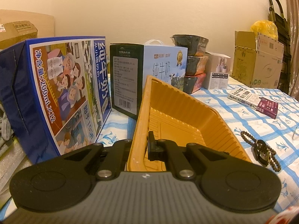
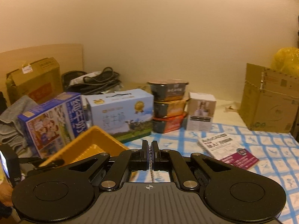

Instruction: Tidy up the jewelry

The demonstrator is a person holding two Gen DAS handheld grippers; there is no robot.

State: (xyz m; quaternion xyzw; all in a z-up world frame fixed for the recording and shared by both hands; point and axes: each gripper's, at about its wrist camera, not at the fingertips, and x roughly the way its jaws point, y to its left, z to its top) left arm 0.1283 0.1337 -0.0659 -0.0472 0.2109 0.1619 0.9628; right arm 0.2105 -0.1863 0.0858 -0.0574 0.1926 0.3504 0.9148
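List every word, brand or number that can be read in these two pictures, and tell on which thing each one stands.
"净含量:200mL×12" and "纯牛奶": blue milk carton.
"TERUN天润": dark end panel of the pale blue milk box.
"纯牛奶": front of that same box.
"AutoCAD": book lying on the checked cloth.
Too small or blurred: the barcode panel text, the stacked bowls' labels, the white box, the cardboard box's print.

Right gripper [image 2: 149,149] fingers [image 2: 144,149] clamp pearl strand [image 2: 150,163]; orange tray [image 2: 89,147] left, tilted.
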